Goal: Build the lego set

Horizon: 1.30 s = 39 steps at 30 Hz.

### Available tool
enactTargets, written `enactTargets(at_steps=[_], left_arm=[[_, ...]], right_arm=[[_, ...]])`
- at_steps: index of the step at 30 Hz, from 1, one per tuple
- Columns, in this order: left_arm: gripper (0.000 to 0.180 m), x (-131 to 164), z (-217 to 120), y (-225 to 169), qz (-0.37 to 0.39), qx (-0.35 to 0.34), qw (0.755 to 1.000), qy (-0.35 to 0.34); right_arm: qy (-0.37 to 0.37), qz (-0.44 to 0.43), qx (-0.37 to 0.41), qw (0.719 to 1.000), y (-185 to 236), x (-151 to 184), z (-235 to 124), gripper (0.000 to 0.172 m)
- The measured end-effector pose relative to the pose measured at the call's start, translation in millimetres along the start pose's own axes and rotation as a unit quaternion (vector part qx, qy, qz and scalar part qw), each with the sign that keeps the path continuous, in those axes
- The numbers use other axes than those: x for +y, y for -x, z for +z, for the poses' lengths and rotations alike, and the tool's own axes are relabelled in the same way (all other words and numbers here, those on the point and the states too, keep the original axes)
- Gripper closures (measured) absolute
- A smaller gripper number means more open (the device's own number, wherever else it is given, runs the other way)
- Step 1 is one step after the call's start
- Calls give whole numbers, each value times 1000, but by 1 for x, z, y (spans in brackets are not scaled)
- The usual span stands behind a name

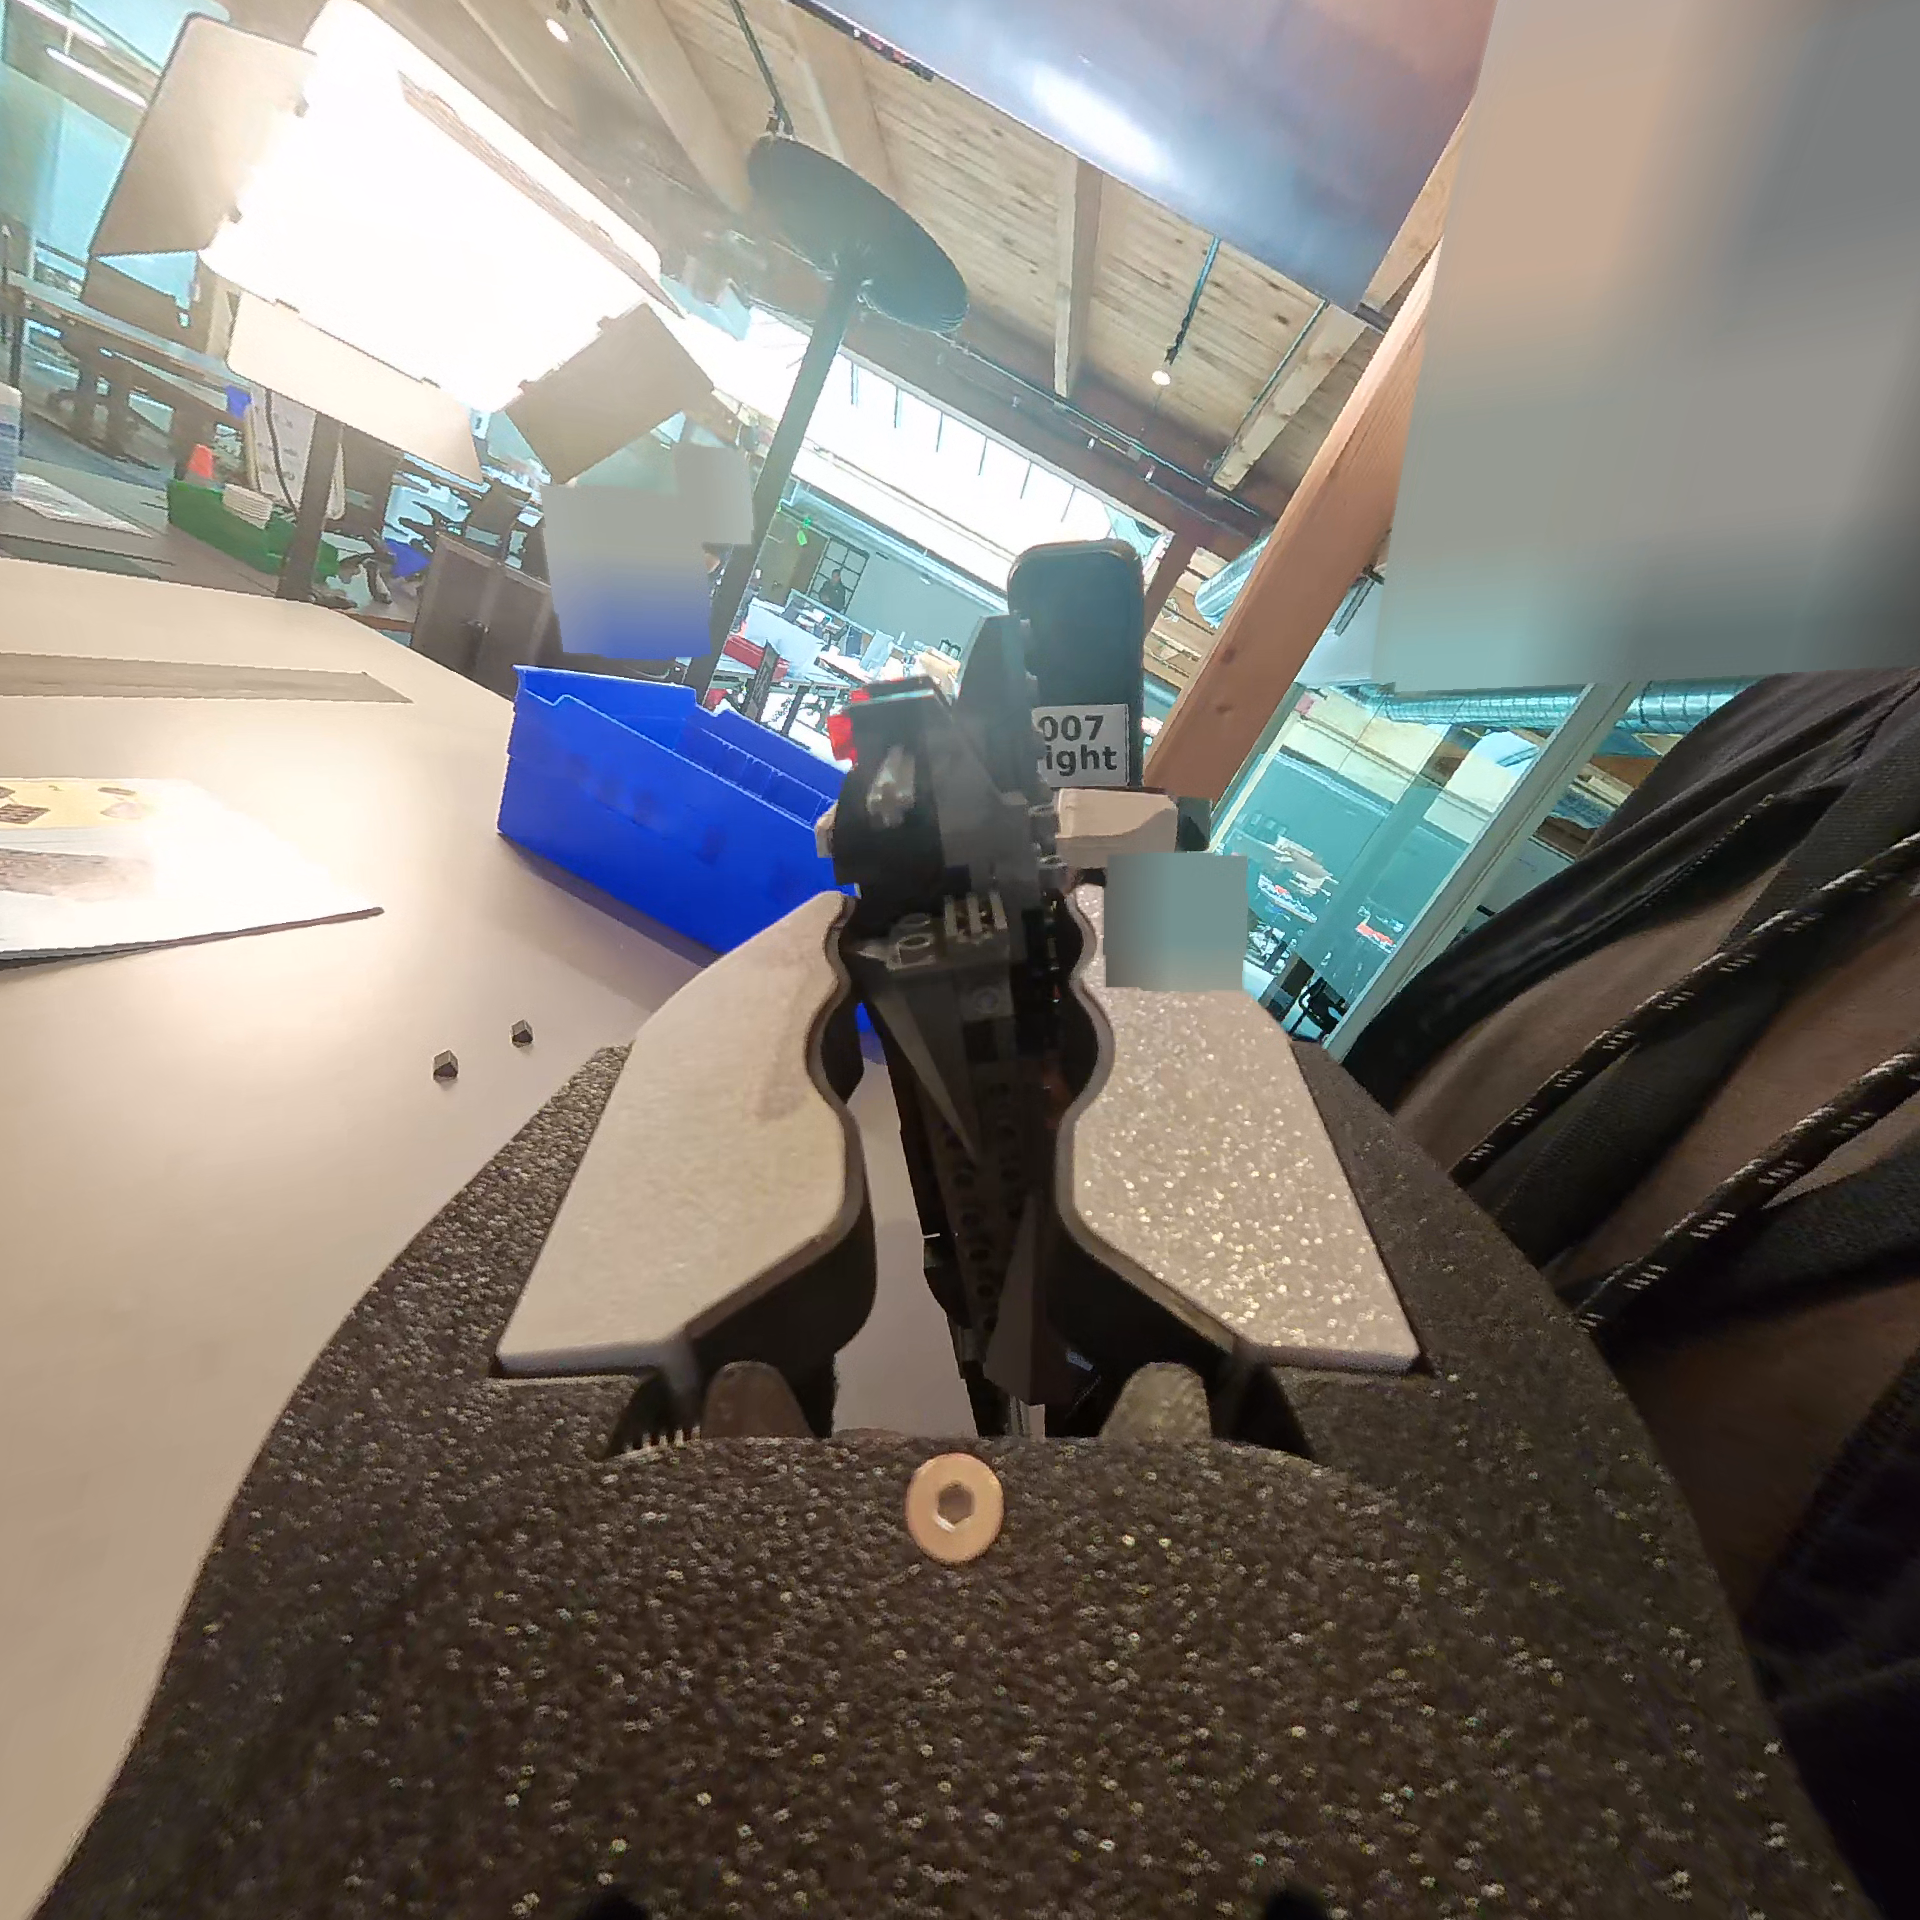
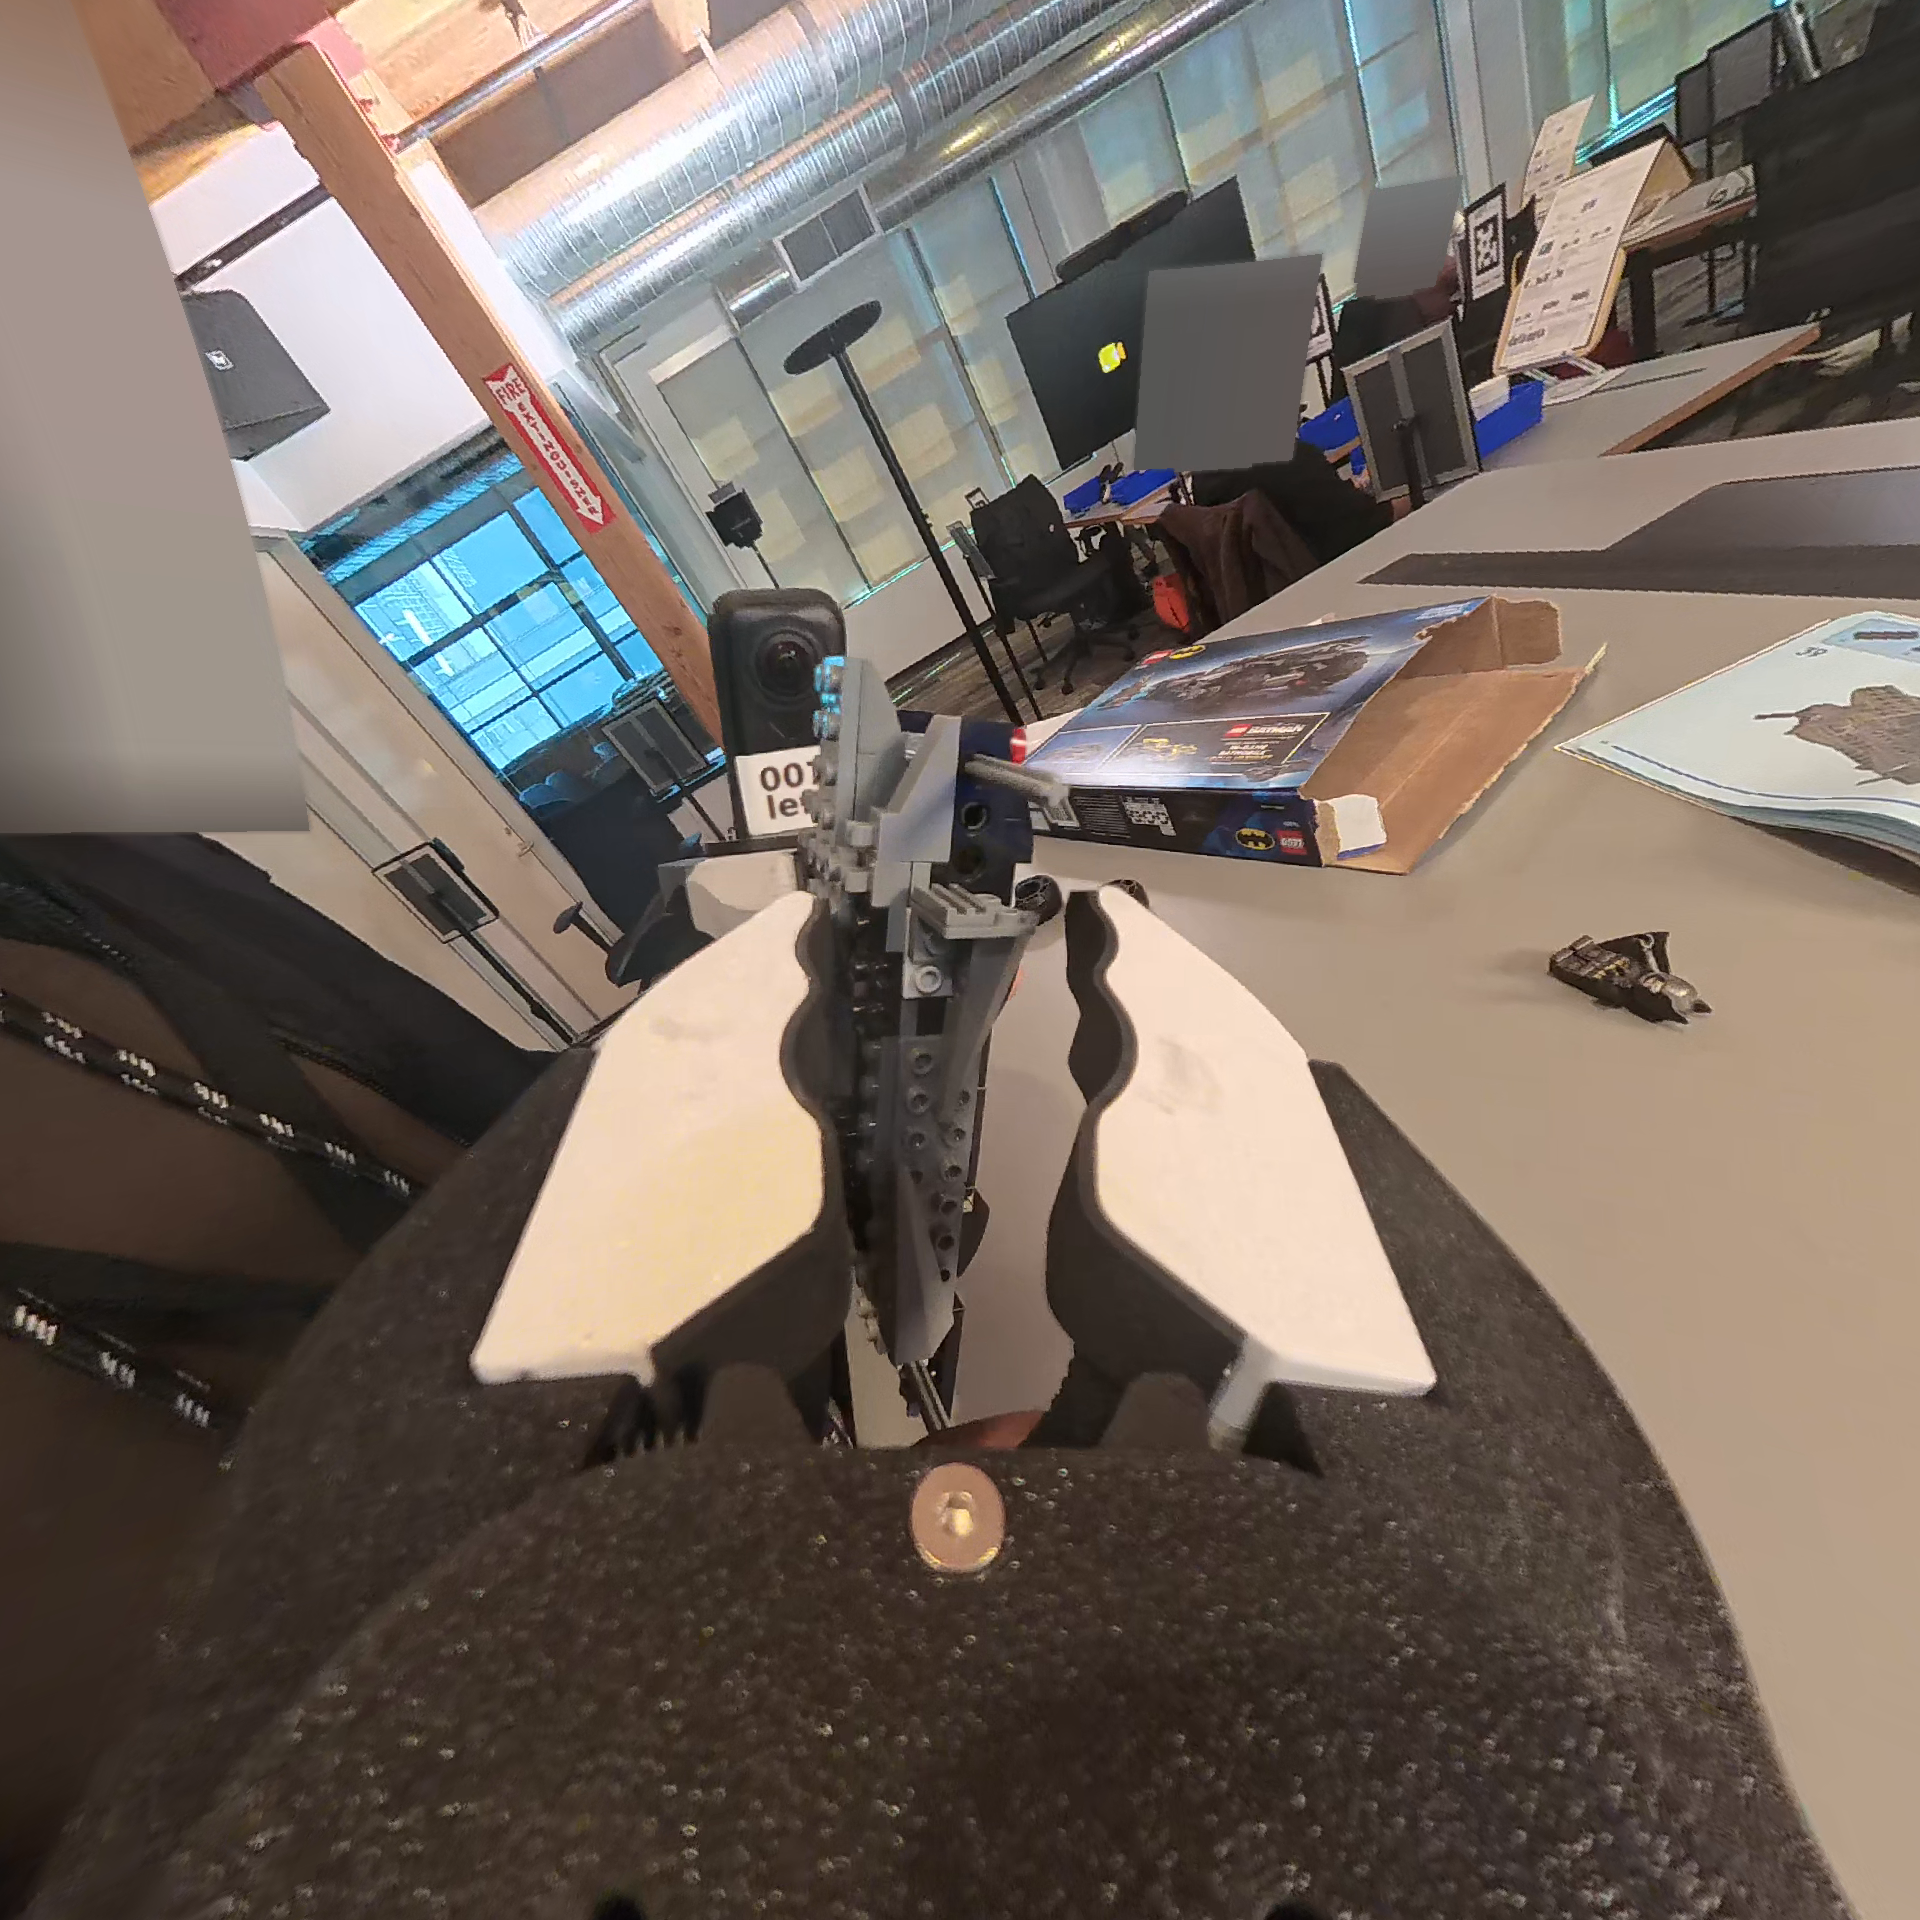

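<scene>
A grey counter [image 2: 1455, 1195] in an open office carries a blue bin [image 1: 665, 800], a cardboard box [image 2: 1299, 748] and a booklet [image 2: 1766, 748]. The left claw [image 1: 961, 977] is clamped on a grey brick model [image 1: 966, 1039]. The right claw [image 2: 940, 966] seems apart, its right pad clear of the model.

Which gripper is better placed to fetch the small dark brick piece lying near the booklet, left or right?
Probably the right gripper: the piece lies on its side, and a gap separates one finger from the grey brick model, which the left gripper clamps.

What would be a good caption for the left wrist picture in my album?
Left gripper jaws clamp a grey and black brick model above a grey table, blue bin behind.
</scene>
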<state>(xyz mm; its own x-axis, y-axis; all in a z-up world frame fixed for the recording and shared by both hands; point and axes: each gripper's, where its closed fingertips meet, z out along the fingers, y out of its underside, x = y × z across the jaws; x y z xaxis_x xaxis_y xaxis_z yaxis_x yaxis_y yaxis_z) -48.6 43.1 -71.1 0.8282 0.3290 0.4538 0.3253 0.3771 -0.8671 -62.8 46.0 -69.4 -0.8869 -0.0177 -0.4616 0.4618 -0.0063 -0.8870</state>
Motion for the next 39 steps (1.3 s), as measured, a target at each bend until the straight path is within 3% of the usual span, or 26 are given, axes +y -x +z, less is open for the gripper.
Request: enactTargets(at_steps=[17,32,39], left_arm=[[145,-2,-6,4,-8,-10,1000,-6],[145,-8,-20,-9,72,-2,997,3],[145,-10,-32,-11,65,8,998,-1]], right_arm=[[-3,8,18,1000,1,2,5,133],[-3,1,5,1000,12,2,19,123],[-4,2,4,1000,17,4,30,124]])
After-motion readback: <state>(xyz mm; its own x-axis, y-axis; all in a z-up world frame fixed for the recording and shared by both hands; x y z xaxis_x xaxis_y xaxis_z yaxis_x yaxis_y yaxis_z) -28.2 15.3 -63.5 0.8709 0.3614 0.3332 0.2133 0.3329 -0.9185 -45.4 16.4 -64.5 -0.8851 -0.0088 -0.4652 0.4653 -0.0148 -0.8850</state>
